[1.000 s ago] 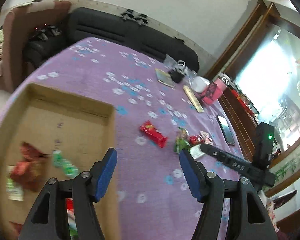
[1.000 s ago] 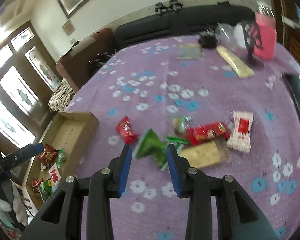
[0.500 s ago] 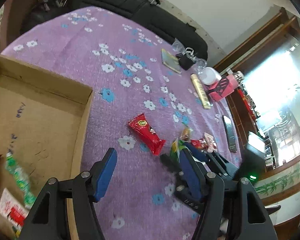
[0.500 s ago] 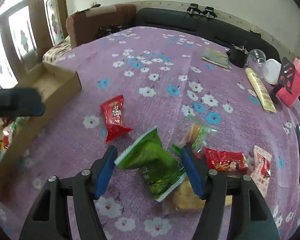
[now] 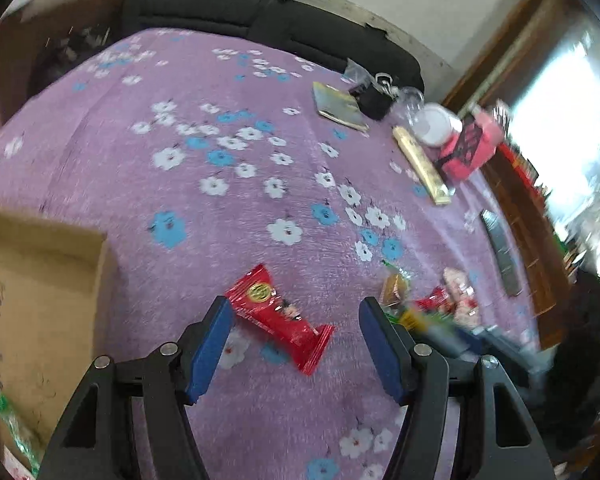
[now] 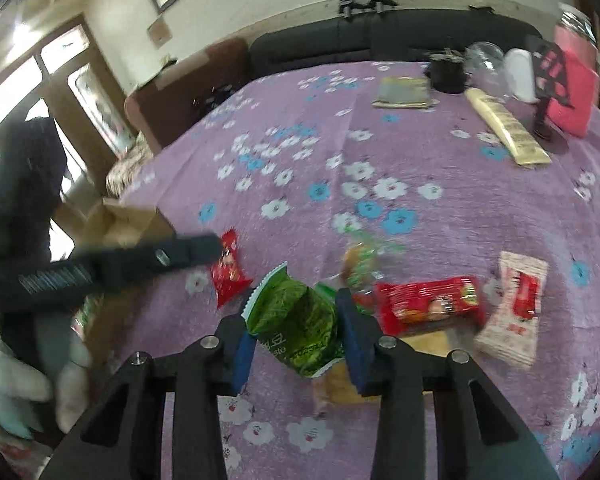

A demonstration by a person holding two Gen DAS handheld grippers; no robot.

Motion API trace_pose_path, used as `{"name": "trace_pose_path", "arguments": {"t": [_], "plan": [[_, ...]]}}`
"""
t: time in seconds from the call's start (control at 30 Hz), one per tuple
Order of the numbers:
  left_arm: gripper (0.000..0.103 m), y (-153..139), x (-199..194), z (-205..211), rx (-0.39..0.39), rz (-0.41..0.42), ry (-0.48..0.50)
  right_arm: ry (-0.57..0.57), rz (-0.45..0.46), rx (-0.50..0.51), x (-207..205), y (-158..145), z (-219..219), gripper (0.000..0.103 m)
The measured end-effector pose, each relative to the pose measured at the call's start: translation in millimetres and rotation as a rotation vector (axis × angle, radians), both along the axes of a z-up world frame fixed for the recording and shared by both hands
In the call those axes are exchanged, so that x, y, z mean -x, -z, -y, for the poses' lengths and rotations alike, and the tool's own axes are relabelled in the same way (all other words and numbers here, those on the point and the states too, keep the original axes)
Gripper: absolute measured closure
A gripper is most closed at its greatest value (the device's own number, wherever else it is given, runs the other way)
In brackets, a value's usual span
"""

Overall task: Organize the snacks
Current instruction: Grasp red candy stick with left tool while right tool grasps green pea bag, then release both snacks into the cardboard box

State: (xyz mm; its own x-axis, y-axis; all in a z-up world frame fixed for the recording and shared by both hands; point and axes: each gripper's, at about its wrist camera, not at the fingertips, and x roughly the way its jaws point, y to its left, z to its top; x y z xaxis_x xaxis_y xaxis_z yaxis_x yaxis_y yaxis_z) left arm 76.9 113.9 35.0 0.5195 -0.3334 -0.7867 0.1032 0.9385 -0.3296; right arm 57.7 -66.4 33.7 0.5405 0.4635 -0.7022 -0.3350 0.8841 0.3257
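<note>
My left gripper (image 5: 294,344) is open, its jaws on either side of a red snack packet (image 5: 278,314) lying on the purple flowered tablecloth. That packet also shows in the right wrist view (image 6: 228,270), with a left finger (image 6: 156,258) reaching over it. My right gripper (image 6: 296,338) has its pads against a green snack bag (image 6: 296,320), which bulges between them. A cardboard box (image 5: 40,300) with snacks in it sits at the left. More snacks lie to the right: a red packet (image 6: 428,300), a white-and-red packet (image 6: 512,312), a clear-wrapped snack (image 6: 360,260).
At the table's far side stand a pink container (image 6: 572,80), a white jar (image 6: 520,72), a black pouch (image 6: 446,74), a flat booklet (image 6: 402,92) and a long yellow box (image 6: 508,128). A dark phone (image 5: 500,256) lies near the right edge. A black sofa (image 5: 260,28) runs behind.
My left gripper has moved from the box toward the red packet and now straddles it. My right gripper opened, then narrowed again around the green bag.
</note>
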Motion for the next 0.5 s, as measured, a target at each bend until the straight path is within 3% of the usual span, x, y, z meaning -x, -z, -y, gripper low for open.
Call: {"name": "trace_pose_path", "arguments": {"t": [0.13, 0.2, 0.27, 0.3, 0.5], "plan": [[0.035, 14.3, -11.9, 24.3, -0.154, -0.019, 0.01, 0.034, 0.003, -0.045, -3.4, -6.5, 14.0, 0.066], [0.036, 17.2, -14.6, 33.2, -0.222, 0.009, 0.021, 0.045, 0.007, -0.056, -5.1, -8.5, 18.3, 0.066], [0.052, 17.8, -13.2, 38.8, -0.275, 0.029, 0.036, 0.056, 0.013, -0.063, -5.6, -10.8, 22.5, 0.066], [0.072, 17.5, -11.1, 40.5, -0.284, 0.036, 0.055, 0.062, 0.015, -0.068, -5.9, -11.8, 24.5, 0.066], [0.072, 14.9, 8.1, 40.2, -0.282, 0.05, 0.093, 0.089, 0.02, -0.088, -4.7, -15.2, 33.5, 0.066]]}}
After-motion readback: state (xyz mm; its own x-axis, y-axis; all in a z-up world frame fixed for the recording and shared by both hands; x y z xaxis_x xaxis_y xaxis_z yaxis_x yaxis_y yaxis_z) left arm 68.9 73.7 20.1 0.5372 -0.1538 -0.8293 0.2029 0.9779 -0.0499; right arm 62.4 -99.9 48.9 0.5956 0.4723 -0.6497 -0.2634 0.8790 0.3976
